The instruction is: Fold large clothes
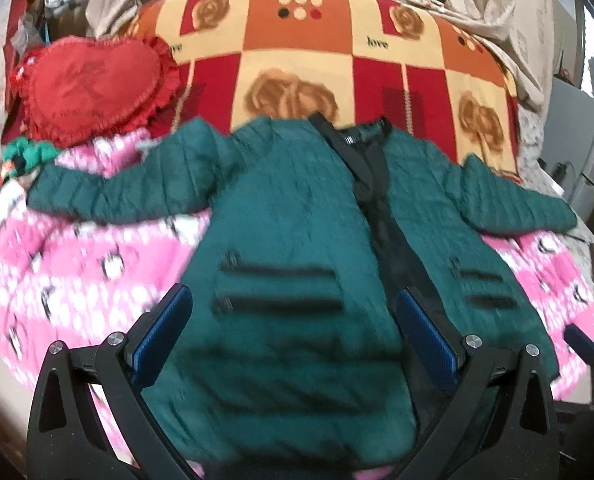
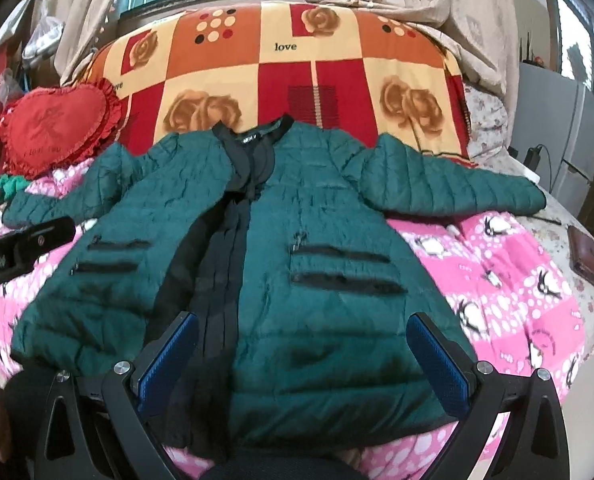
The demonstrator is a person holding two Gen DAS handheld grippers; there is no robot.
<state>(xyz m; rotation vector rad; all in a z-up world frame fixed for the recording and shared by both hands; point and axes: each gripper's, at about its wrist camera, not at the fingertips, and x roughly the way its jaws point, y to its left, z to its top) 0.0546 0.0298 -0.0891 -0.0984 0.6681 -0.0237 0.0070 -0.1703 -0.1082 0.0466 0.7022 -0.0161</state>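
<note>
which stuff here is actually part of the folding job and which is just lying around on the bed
Part of the job:
green quilted jacket, spread flat, front up, sleeves out
left gripper, open
right gripper, open

Just lying about:
red heart cushion
pink penguin blanket
rose-print blanket
brown wallet

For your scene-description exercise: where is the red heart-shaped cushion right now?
In both wrist views the heart cushion lies at the far left of the bed, beyond the green jacket's left sleeve, beside the checked rose blanket.
</note>
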